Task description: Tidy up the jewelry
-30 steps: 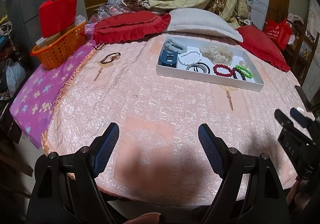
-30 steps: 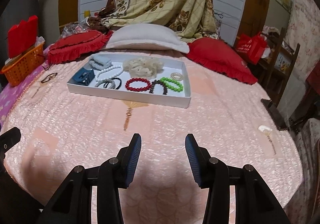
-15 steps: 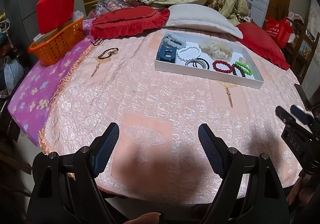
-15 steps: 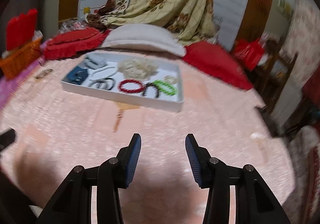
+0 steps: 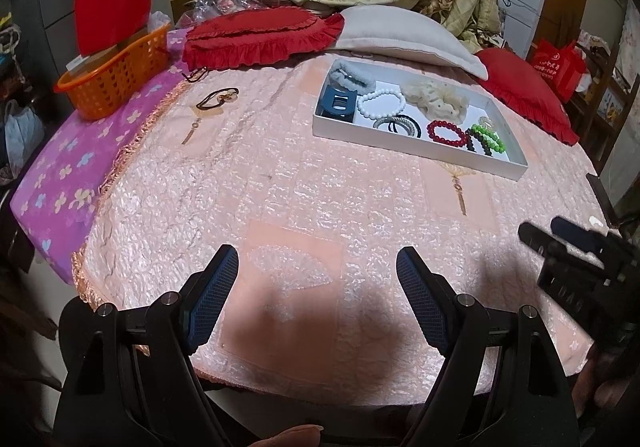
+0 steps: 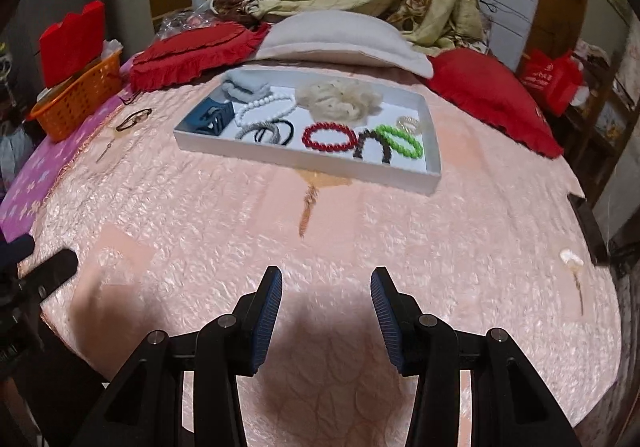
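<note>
Both our claws, left (image 5: 316, 279) wide and right (image 6: 326, 295) narrower, hang empty over the bedspread (image 5: 280, 183), aimed at the tray (image 6: 304, 163) gathering bracelets.

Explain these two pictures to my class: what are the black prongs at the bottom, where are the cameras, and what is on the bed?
There is no robot here. A person holds a hand tool with a two-fingered claw in each hand, and a wide-angle camera on each tool looks forward along its fingers. One picture comes from the left claw, the other from the right claw. Both are open and hold nothing. Ahead on the pink bedspread lies a white tray with bead bracelets, hair ties, a blue hair clip and a cream scrunchie. One hair tie lies outside the tray, near an orange basket.
</note>
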The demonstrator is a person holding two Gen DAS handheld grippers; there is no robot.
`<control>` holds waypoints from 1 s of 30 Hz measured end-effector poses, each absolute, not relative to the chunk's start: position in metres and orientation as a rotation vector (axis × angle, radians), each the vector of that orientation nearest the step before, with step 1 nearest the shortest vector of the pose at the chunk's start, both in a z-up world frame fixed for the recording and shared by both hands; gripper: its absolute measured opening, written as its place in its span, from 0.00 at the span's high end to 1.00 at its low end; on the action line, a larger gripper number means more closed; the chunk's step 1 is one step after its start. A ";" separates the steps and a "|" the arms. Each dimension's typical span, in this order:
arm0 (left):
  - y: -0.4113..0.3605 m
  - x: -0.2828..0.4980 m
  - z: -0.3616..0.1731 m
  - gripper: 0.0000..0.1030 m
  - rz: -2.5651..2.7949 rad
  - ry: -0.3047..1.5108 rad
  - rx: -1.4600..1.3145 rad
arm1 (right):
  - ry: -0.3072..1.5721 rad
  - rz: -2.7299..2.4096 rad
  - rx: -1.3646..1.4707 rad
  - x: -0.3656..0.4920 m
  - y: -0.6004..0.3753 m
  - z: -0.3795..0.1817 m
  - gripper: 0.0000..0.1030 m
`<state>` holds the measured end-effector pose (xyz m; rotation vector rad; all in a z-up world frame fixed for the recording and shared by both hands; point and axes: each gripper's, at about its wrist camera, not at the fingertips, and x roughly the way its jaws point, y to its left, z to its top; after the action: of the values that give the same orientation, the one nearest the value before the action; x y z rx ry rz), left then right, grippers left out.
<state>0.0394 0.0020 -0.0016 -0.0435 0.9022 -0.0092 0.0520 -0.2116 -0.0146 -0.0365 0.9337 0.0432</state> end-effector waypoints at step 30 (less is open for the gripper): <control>0.020 0.043 -0.008 0.21 0.051 0.894 -0.054 | 0.931 0.021 -0.062 0.059 -0.191 -0.018 0.57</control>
<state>0.0435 0.0195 -0.0083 -0.0543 0.8940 0.0510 0.0591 -0.1911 -0.0184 -0.0624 0.9311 0.0210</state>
